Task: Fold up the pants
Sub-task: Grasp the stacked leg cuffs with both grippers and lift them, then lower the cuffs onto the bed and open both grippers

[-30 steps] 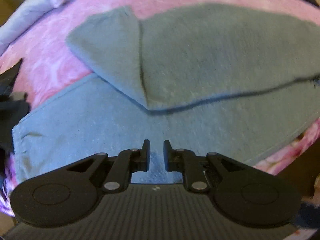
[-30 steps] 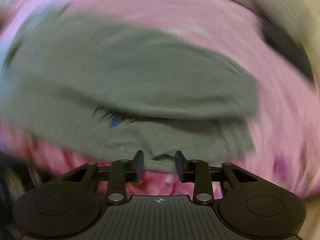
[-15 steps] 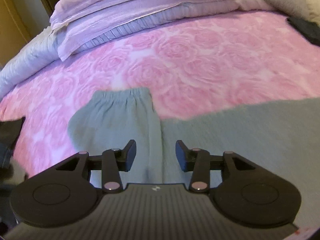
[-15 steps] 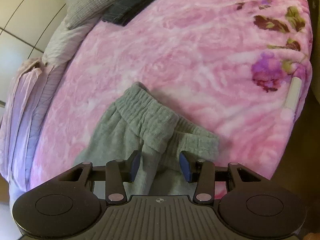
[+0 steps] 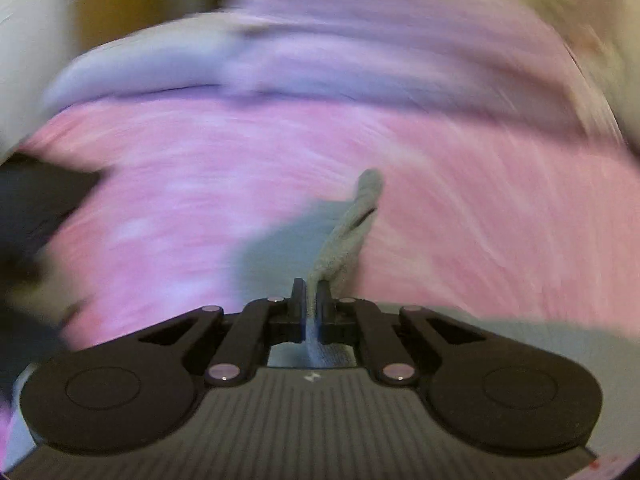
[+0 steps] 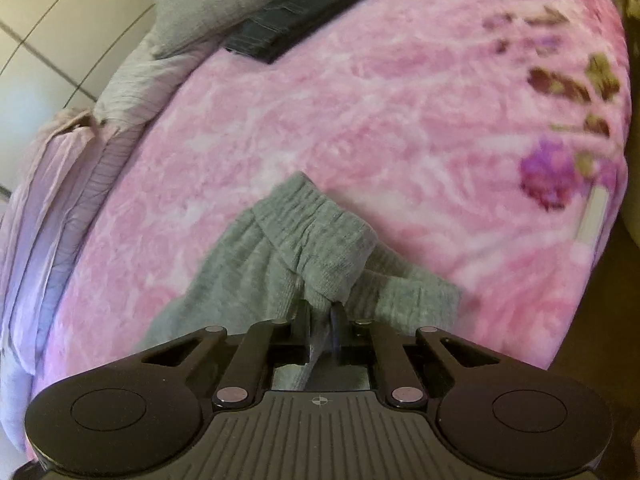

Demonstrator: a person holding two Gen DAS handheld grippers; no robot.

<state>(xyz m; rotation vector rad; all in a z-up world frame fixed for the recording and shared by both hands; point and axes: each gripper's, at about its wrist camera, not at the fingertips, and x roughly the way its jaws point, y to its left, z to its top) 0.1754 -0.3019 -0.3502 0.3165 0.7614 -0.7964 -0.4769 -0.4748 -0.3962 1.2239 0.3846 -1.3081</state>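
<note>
A bed covered by a pink floral blanket (image 6: 400,128) carries everything, with lilac pillows (image 6: 52,208) stacked at its 9 o'clock edge and a pale panelled wall behind them. A dark folded garment (image 6: 308,8) lies at 12 o'clock beside a grey cushion (image 6: 212,0), well apart from the grey pants (image 6: 288,256) at 6 o'clock. The left gripper (image 5: 311,300) is clenched on a fold of the pants, while the right gripper's (image 6: 320,314) jaws are closing onto the bunched waistband.
</note>
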